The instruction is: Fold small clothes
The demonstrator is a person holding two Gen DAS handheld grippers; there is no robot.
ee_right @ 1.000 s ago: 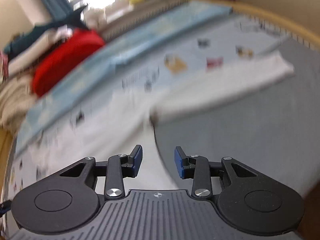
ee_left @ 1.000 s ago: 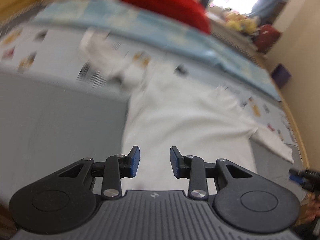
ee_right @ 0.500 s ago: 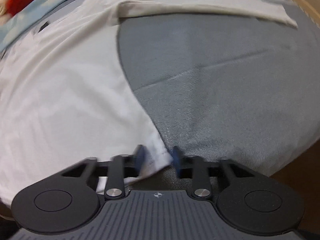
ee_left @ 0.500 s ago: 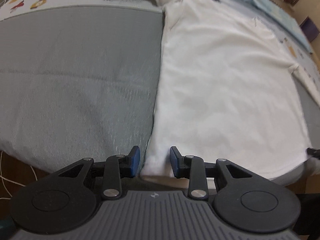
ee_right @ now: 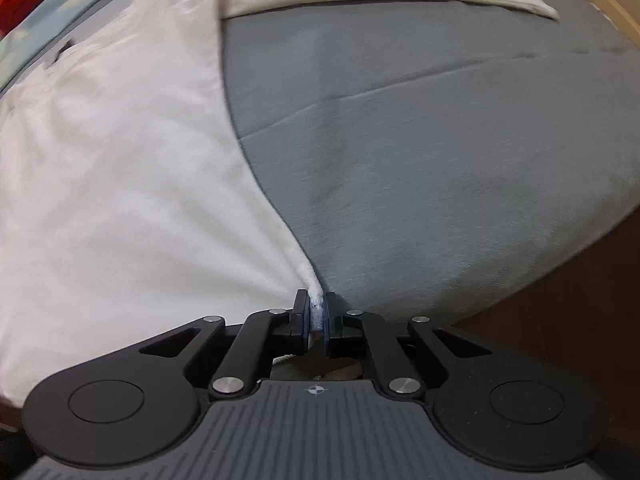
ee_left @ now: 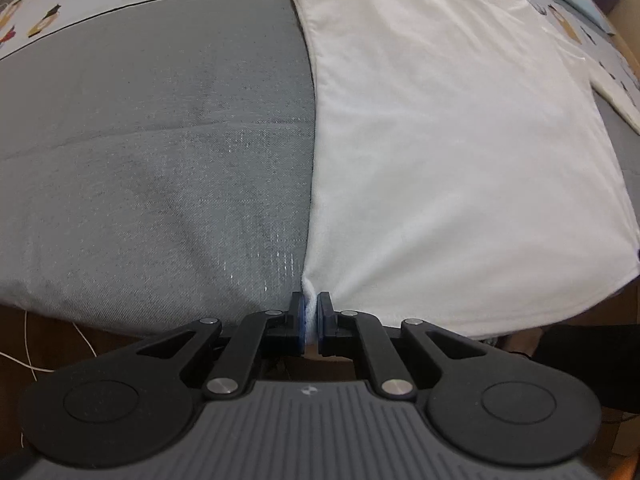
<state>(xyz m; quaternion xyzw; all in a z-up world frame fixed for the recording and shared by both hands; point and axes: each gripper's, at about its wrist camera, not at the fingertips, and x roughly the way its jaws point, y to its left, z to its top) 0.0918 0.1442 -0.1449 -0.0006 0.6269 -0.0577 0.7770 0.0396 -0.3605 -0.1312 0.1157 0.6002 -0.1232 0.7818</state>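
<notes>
White shirt (ee_left: 460,140) hem corners pinched: left tongs (ee_left: 311,320) clenched, pointing steeply down; right tongs (ee_right: 316,320) likewise.

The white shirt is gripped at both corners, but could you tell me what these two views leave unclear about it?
- Left wrist view: the white shirt has its collar cut off by the top edge.
- Same view: the gripper body hides the hem under the left gripper.
- Right wrist view: the right gripper covers its pinched corner.

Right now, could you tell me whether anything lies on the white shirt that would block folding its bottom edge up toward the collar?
Nothing visible does. The white shirt lies flat on the grey cover, its surface bare. The left gripper and right gripper each pinch a bottom corner.
</notes>
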